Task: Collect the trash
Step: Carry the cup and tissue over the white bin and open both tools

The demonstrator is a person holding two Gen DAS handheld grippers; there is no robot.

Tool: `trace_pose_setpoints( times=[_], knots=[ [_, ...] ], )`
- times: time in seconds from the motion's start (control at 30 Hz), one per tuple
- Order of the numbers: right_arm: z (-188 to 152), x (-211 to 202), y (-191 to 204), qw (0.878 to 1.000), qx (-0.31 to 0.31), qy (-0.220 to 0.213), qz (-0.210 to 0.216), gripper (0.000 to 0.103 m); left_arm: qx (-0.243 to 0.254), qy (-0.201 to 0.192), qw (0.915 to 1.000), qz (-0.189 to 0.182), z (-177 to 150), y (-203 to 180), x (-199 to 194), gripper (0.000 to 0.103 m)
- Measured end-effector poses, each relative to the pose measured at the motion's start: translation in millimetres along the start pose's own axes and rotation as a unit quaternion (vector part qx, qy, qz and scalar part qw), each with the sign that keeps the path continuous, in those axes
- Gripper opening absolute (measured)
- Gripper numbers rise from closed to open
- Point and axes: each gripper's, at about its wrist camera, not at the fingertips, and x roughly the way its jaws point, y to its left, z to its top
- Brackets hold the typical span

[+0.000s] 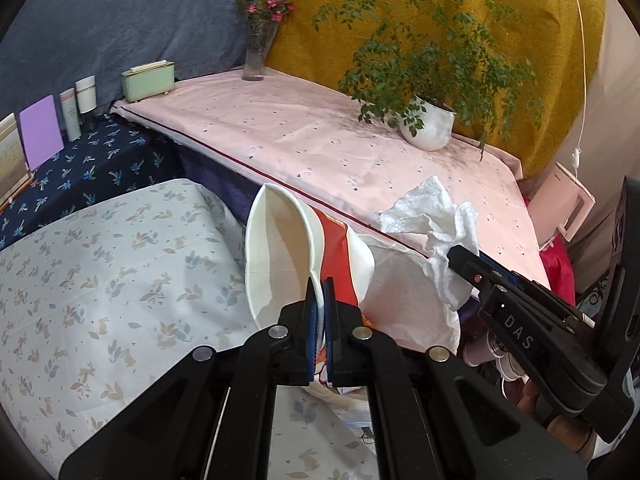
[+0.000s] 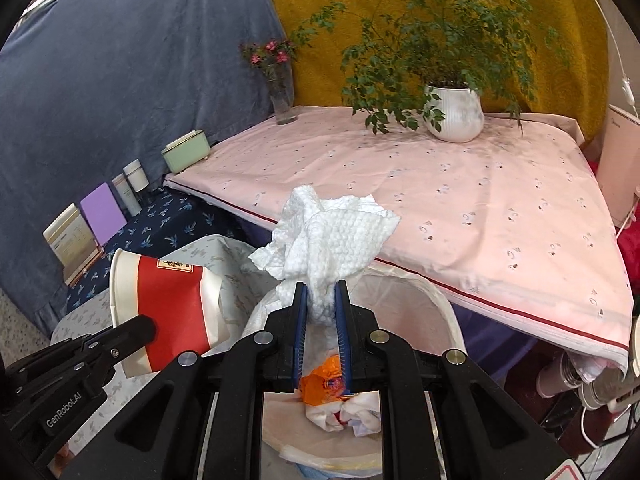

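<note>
A white and red paper cup (image 1: 288, 256) lies tilted on its side in the air, and my left gripper (image 1: 319, 284) is shut on its rim. A crumpled white paper towel (image 2: 324, 236) sticks up out of my right gripper (image 2: 321, 286), which is shut on it. Both hang over a bin with a white liner (image 2: 420, 300); an orange wrapper (image 2: 320, 384) and other scraps lie inside. In the right wrist view the cup (image 2: 168, 300) and left gripper (image 2: 146, 328) are at lower left. In the left wrist view the towel (image 1: 436, 216) and right gripper (image 1: 456, 256) are at right.
A pink-clothed table (image 2: 480, 200) stands behind the bin, with a potted plant (image 2: 456, 114), a flower vase (image 2: 282, 100) and a green box (image 2: 186, 156). A floral-clothed surface (image 1: 100, 260) lies left of the bin. Bottles (image 1: 78, 104) and a purple card (image 1: 40, 132) stand on a dark blue cloth.
</note>
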Motion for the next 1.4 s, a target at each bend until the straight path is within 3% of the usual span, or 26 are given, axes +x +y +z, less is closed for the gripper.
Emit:
trace_pose_setpoints(
  times=[0.57, 0.73, 0.83, 0.97, 1.13, 1.4],
  knots=[
    [-5, -3, -24, 1.0, 0.019, -0.002, -0.016, 0.019, 0.008, 0.014, 0.9999, -0.005, -1, -19, 11, 0.005],
    [-5, -5, -21, 1.0, 0.013, -0.003, -0.017, 0.019, 0.003, 0.012, 0.9999, 0.0, -2, -15, 9, 0.021],
    [-5, -6, -20, 1.0, 0.01, -0.002, -0.016, 0.019, 0.004, 0.01, 0.9999, 0.001, -3, -14, 8, 0.022],
    [-7, -8, -17, 1.0, 0.007, -0.003, -0.015, 0.028, 0.003, 0.007, 1.0, 0.004, -3, -12, 6, 0.026],
    [-9, -11, -12, 1.0, -0.006, 0.001, -0.016, 0.032, 0.006, 0.005, 0.9999, 0.01, -5, -9, 3, 0.027],
    [-18, -27, -1, 0.999, -0.032, -0.003, -0.026, 0.058, 0.008, 0.001, 0.9997, 0.025, -13, -2, -6, 0.033]
  ],
)
